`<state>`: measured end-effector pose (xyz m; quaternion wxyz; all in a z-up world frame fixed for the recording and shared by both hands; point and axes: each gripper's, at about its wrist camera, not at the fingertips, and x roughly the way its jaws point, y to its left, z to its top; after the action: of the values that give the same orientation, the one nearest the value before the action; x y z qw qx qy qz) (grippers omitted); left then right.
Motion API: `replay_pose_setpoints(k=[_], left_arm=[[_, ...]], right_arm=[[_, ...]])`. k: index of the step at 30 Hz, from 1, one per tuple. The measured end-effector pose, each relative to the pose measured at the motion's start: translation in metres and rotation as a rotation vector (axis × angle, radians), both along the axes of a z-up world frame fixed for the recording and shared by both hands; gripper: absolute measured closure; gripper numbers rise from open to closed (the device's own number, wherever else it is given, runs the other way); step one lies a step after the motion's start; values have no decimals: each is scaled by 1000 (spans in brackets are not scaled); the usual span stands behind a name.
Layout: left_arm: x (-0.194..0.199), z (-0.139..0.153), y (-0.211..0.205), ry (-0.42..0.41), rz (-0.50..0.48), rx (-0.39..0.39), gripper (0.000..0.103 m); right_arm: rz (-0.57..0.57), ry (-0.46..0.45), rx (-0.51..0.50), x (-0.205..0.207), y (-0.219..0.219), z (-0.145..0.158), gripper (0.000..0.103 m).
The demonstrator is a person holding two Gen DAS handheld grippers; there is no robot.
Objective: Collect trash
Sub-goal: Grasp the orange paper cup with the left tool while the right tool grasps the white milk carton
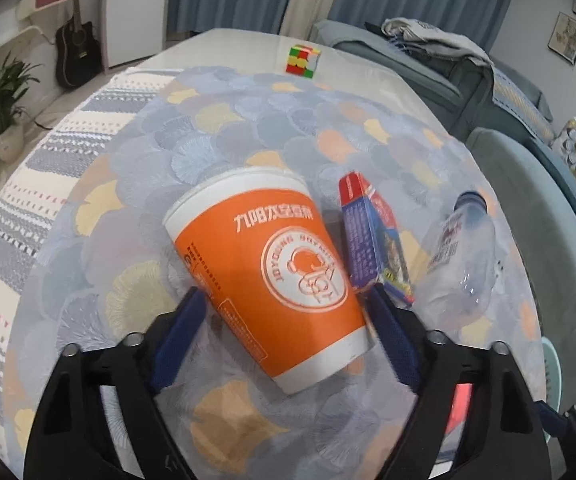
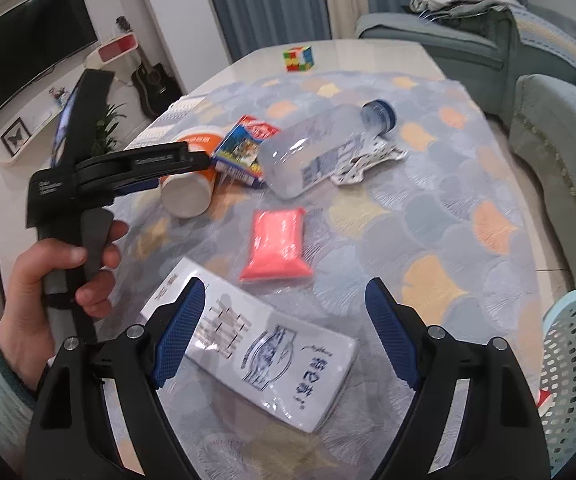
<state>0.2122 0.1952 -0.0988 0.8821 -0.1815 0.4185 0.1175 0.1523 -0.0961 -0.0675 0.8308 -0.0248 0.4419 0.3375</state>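
Orange paper cup (image 1: 265, 272) reads "JOYOUNG SOYMILK" plus Chinese characters; it lies on its side on the worktop (image 1: 247, 120) between the left claw (image 1: 285, 300) fingers, which are spread wide around it, contact unclear. Right of that claw: printed box (image 1: 372, 248), then clear bottle (image 1: 460, 256). Right claw (image 2: 283, 292) is wide open, holding nothing, over a white packet (image 2: 271, 356) with Chinese writing; pink pouch (image 2: 277, 244) just ahead. Left hand (image 2: 47, 280) grips its handle.

You have one orange cup (image 1: 263, 276), one clear bottle (image 2: 320, 148) and one small box (image 2: 243, 148). You also have one pink pouch (image 2: 277, 244), one white packet (image 2: 263, 348) and one puzzle cube (image 2: 298, 58).
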Motion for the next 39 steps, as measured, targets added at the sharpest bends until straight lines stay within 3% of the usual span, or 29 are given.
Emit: replay_pose_setpoints(k=[4, 11, 17, 22, 26, 28, 30, 32, 34, 39], left_arm=[[-12, 0, 4, -7, -34, -31, 37], [-48, 4, 11, 3, -80, -40, 38], [-66, 0, 16, 77, -141, -89, 41], [-66, 6, 15, 49, -136, -102, 30], [-61, 3, 11, 53, -107, -76, 27], [-57, -2, 10, 58, -80, -88, 27], [-54, -6, 11, 60, -57, -99, 28], [-52, -9, 8, 71, -46, -77, 39], [-53, -8, 6, 56, -49, -64, 40], [-66, 18, -10, -59, -110, -71, 41]], right_arm=[[36, 15, -10, -12, -2, 1, 25], [154, 40, -40, -43, 3, 4, 25], [265, -21, -131, -76, 34, 6, 25], [224, -29, -218, -71, 53, -8, 25], [181, -18, -237, -65, 57, -20, 45], [161, -5, -226, -61, 56, -25, 50], [145, -22, -224, -60, 55, -25, 50], [127, -42, -227, -59, 54, -24, 51], [100, -66, -203, -59, 48, -17, 51], [-19, -112, -100, -53, 13, 13, 51]])
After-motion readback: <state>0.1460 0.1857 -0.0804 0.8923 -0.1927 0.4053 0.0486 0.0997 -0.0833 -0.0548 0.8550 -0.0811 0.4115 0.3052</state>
